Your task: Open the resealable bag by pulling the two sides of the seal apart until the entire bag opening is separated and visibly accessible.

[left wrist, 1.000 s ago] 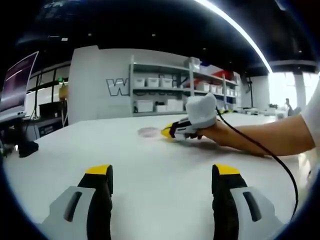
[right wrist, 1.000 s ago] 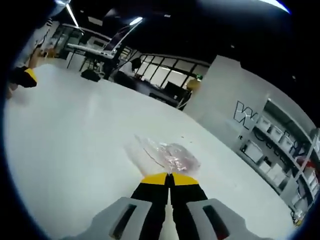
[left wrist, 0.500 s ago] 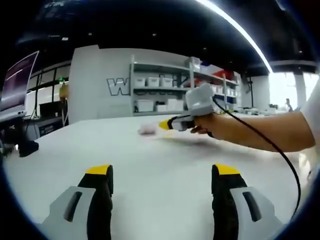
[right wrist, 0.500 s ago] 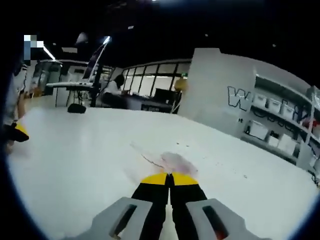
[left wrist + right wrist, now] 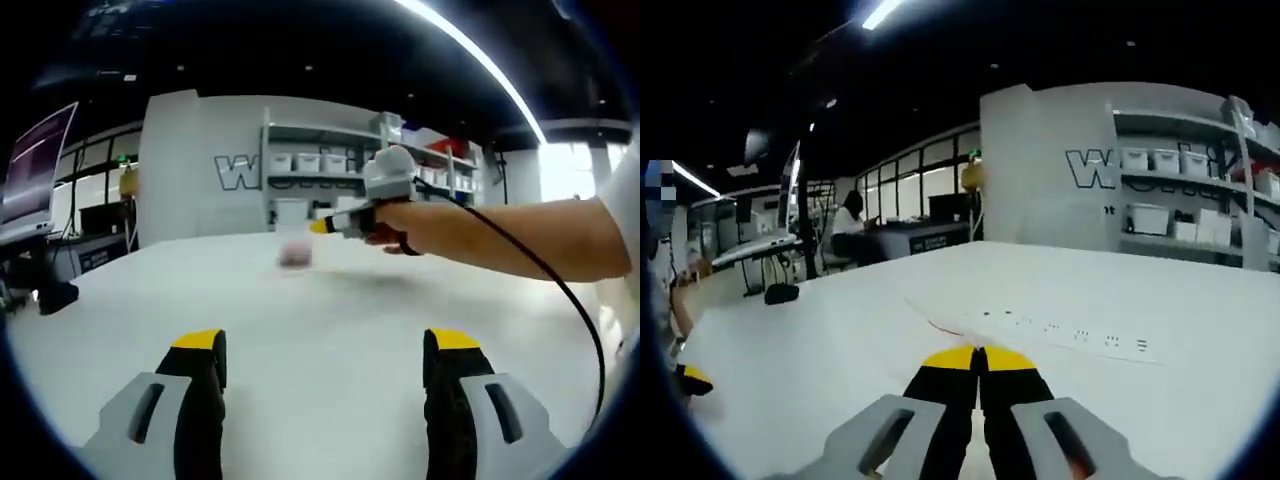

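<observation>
With the right gripper (image 5: 322,227) pinching the resealable bag (image 5: 294,254) above the white table (image 5: 330,330) and the left gripper (image 5: 325,350) gaping idle, its single grip risked slipping.

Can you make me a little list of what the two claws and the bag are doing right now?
Right claw: shut on the edge of the small clear plastic resealable bag, held up over the white table
Left claw: open, holding nothing, low over the table, well apart from the bag
Bag: hangs from the right claw's tip, blurry
Bag opening: too blurry to tell if the seal is apart
</observation>
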Available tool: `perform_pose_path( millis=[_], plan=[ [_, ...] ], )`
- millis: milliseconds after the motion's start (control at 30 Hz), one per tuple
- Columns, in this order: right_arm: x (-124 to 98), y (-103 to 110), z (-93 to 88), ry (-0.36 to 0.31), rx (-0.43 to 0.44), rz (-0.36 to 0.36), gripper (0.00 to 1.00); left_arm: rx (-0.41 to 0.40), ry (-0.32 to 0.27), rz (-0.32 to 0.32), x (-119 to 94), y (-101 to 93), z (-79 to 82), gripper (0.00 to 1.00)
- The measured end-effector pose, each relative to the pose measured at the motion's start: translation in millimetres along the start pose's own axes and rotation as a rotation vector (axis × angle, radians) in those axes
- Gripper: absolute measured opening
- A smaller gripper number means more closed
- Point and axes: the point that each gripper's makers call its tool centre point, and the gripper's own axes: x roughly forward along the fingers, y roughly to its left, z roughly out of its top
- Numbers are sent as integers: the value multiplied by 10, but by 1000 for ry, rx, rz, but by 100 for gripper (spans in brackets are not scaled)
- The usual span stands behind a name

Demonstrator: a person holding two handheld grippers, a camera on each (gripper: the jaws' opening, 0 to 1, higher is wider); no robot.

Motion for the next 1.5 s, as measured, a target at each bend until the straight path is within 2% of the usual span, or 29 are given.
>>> perform_pose_path(
  millis=[167,267,833,967,1033,1500],
  plan=[
    [-17,-86,100,-27,147,-18,0,1,3,3,-1,9,-5,80],
    [5,-96,155,-34,200,-14,0,2,5,4,-2,11,-7,80],
    [-87,9,253,-74,300,37,0,2,4,1,8,17,13,80],
    [-222,104,318,-102,319,51,0,1,3,1,9,15,15,80],
    [-371,225,299,-114,325,58,0,0,4,1,10,13,14,80],
    [-516,368,275,-128,355,106,0,-3,1,-2,9,10,13,79]
  ],
)
